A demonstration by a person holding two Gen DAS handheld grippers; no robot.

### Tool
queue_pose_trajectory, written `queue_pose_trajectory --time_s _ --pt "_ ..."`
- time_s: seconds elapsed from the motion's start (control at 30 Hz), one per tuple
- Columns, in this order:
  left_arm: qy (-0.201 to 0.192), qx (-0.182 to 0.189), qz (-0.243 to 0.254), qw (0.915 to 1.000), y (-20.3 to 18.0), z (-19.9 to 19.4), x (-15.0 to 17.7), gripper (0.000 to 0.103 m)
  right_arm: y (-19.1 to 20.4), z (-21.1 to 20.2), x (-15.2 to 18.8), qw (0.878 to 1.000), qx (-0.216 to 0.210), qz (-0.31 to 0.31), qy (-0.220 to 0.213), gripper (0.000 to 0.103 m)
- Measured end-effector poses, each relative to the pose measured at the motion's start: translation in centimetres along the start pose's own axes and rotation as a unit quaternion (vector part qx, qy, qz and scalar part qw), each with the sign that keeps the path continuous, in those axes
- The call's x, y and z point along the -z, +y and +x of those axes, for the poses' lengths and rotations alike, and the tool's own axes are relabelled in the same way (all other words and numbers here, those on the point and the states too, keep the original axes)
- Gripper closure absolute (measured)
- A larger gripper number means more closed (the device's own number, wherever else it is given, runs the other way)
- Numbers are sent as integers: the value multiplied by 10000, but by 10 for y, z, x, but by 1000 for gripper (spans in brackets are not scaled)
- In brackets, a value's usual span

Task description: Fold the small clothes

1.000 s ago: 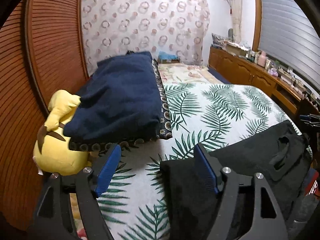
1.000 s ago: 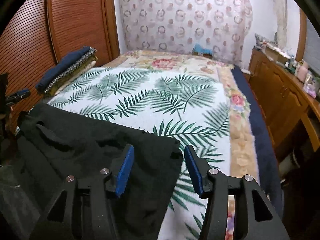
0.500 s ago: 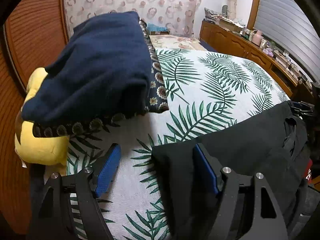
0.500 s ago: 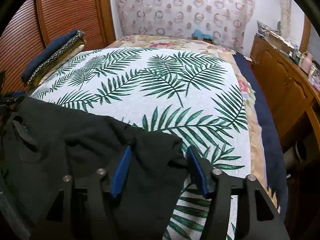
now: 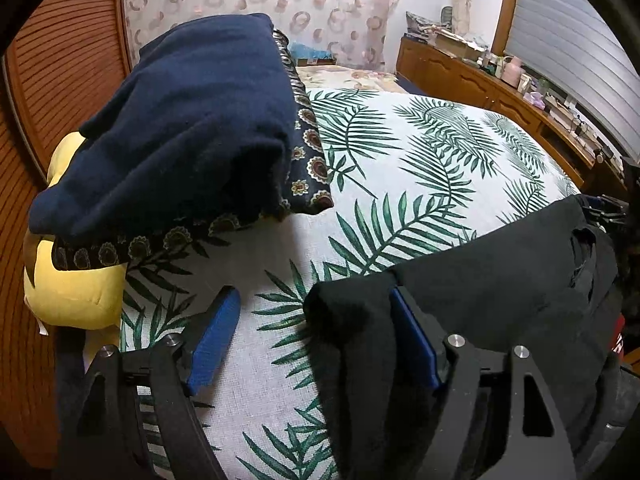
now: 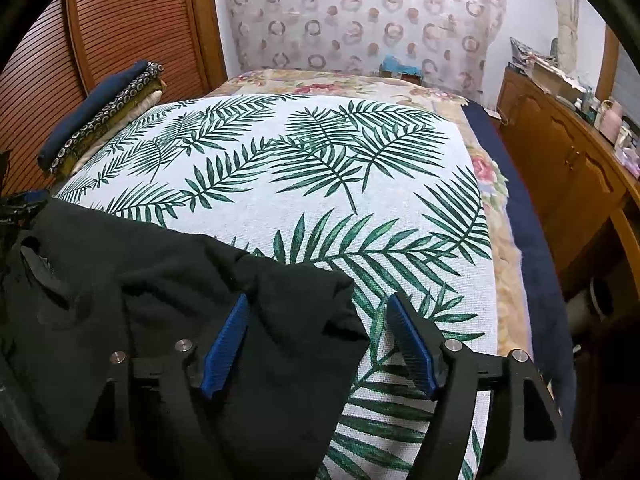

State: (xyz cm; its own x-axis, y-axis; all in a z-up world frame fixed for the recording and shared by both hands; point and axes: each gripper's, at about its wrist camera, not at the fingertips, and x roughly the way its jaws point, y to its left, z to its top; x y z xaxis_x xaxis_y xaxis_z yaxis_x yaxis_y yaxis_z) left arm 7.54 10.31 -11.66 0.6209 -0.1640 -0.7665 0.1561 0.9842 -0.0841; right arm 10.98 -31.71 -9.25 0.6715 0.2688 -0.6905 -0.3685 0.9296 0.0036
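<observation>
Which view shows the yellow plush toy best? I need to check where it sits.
The left wrist view: the yellow plush toy lies under the folded navy stack. The right wrist view does not show it.

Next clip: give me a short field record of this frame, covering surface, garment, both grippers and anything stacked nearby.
surface: leaf-print bedspread
garment: black garment, spread along the near edge
left gripper: open, garment corner between the pads, not pinched
right gripper: open, jaws just opened, garment corner between the pads, not pinched
stack: folded clothes, navy piece on top
beside stack: yellow plush toy
</observation>
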Motion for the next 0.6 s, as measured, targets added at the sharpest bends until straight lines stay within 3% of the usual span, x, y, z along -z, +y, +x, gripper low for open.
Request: queue_pose_trajectory --time_s 0.2,0.27,0.43,0.53,0.6 --pt "-4 -17 95 10000 -1 0 0 25 0 0 0 10000 16 -55 7 28" --pt "14 -4 129 9999 -2 0 0 25 1 0 0 9999 -43 -156 17 32" --pt "-9 325 319 9990 -9 -6 2 61 11 -4 2 9989 -258 -389 -30 62" --pt "-56 474 358 9982 -14 -9 6 78 16 -7 4 9983 -365 -446 -55 77" --pt "-98 548 270 9981 -14 -12 9 83 18 -8 5 9982 -402 -431 -66 83"
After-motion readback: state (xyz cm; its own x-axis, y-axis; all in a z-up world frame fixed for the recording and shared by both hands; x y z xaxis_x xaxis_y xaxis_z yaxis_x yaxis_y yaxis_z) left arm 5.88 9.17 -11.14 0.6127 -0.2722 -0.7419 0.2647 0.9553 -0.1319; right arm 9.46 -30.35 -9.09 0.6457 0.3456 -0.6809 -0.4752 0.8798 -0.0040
